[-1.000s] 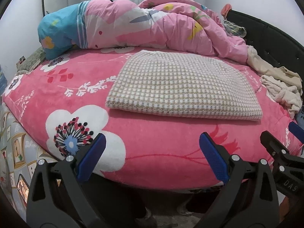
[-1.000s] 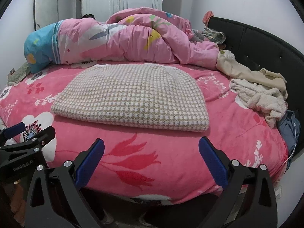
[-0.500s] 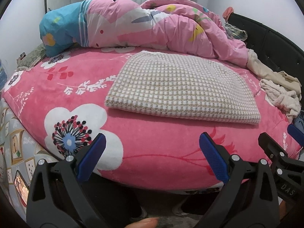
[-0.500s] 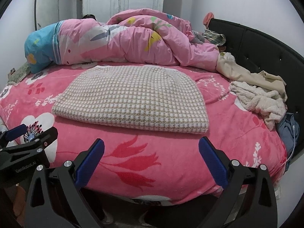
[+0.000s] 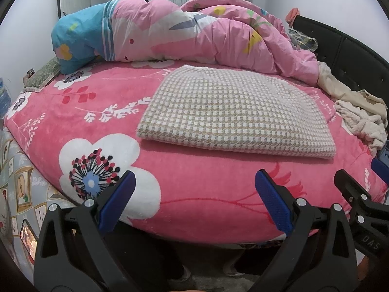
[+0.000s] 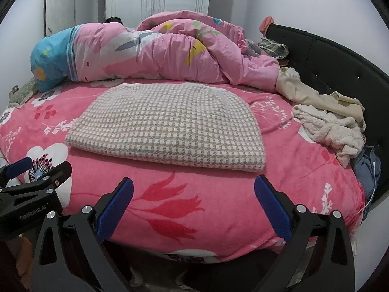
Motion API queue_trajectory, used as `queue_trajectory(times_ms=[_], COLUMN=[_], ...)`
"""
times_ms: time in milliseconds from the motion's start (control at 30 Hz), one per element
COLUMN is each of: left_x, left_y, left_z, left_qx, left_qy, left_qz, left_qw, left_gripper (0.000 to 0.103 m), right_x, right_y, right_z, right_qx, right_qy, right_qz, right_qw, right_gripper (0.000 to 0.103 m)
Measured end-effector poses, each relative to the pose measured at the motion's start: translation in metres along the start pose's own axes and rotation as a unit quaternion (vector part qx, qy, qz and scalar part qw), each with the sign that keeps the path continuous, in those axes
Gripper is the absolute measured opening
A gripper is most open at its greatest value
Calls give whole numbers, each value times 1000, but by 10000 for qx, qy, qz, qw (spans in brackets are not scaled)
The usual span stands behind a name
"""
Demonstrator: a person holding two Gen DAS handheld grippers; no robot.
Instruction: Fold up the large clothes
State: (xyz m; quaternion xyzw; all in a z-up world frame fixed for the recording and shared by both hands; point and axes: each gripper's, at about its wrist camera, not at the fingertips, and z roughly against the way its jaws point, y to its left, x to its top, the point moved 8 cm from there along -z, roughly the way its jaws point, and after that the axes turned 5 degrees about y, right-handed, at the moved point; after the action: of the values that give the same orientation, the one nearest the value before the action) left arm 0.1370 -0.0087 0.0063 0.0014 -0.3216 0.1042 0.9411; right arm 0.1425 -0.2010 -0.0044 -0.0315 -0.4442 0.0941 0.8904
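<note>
Folded checked garment (image 5: pixel 233 114) lay flat mid-bed on the pink blanket (image 5: pixel 194 182), near the front edge. Left gripper (image 5: pixel 194 199) and right gripper (image 6: pixel 194 202) hovered short of the bed, jaws wide apart, holding nothing. Duvet (image 6: pixel 155 53) heaped behind.

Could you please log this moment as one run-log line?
left gripper: open, empty | right gripper: open, empty | checked garment: folded on bed

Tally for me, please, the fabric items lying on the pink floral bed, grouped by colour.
Checked beige and white: 1, the folded garment
Pink and blue: 1, the duvet
Cream: 2, the fluffy garment and the smooth cloth
Blue: 1, the denim piece
Plaid: 1, the cloth at the headboard
Total: 6
</note>
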Motion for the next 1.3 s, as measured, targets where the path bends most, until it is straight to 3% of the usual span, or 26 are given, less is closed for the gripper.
queue_trajectory(times_ms=[1300], left_x=[1], left_y=[2], left_z=[0], left_qx=[25], left_qy=[-13], left_qz=[5], left_qw=[10000], left_gripper=[95], right_x=[2], right_y=[-4], right_z=[0], right_qx=[-26], right_qy=[-15], right_qz=[72], right_qw=[10000], right_gripper=[97])
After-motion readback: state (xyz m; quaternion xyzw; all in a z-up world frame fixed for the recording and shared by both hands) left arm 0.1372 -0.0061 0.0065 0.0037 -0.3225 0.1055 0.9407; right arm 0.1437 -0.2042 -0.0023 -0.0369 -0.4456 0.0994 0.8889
